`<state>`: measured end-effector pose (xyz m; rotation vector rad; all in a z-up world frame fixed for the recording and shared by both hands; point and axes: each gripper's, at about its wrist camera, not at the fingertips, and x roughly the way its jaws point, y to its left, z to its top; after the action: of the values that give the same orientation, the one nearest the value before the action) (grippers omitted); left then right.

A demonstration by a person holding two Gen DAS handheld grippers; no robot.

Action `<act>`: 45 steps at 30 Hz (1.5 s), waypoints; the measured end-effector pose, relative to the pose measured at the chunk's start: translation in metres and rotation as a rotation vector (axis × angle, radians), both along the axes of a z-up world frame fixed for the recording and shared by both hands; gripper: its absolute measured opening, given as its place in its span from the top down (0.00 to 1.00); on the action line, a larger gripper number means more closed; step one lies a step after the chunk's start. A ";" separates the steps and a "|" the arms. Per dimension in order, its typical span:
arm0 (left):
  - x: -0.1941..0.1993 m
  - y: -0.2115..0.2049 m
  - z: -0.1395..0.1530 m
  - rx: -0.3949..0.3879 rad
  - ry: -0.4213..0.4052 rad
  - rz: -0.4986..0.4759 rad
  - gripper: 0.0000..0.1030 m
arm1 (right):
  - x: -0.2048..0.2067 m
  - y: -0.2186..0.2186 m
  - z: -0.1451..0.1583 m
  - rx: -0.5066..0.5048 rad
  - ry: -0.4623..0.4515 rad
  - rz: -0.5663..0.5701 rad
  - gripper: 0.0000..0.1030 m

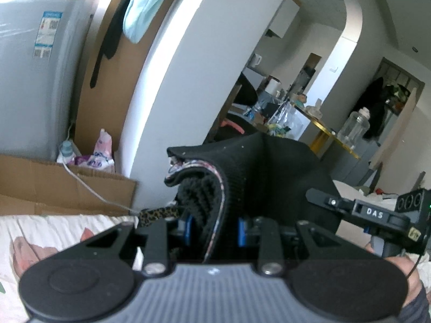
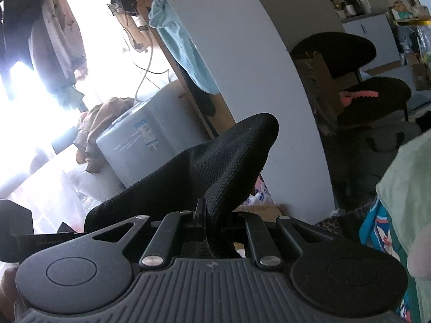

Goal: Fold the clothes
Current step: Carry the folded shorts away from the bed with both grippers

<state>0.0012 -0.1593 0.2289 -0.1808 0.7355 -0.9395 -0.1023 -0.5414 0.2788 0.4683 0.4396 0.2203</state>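
One black garment [image 1: 258, 172], two grippers: left gripper [image 1: 214, 231], right gripper [image 2: 214, 222], jaws clamping it.

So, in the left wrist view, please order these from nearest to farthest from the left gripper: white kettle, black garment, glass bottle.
1. black garment, clamped between the left gripper fingers.
2. glass bottle, right, on the gold-edged table.
3. white kettle, far back, centre.

Black knit garment [image 1: 258, 167] with leopard-print strap [image 1: 159, 213]; floral pink-white sheet [image 1: 54, 231].
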 end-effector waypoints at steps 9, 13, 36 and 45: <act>-0.005 -0.007 -0.022 0.017 0.009 -0.008 0.69 | -0.002 -0.001 -0.026 -0.046 0.036 -0.021 0.92; -0.004 -0.022 -0.039 0.048 0.009 -0.019 0.68 | 0.004 -0.006 -0.040 -0.075 0.057 -0.032 0.92; 0.039 -0.119 -0.178 0.090 -0.015 -0.113 0.68 | 0.069 -0.054 -0.172 -0.200 0.107 -0.152 0.92; 0.051 -0.151 -0.267 0.058 0.052 -0.107 0.68 | 0.101 -0.083 -0.255 -0.198 0.143 -0.232 0.92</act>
<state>0.0523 -0.3108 -0.0383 -0.1160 0.8259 -1.0163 -0.0017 -0.6244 0.0235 0.3382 0.5367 -0.0811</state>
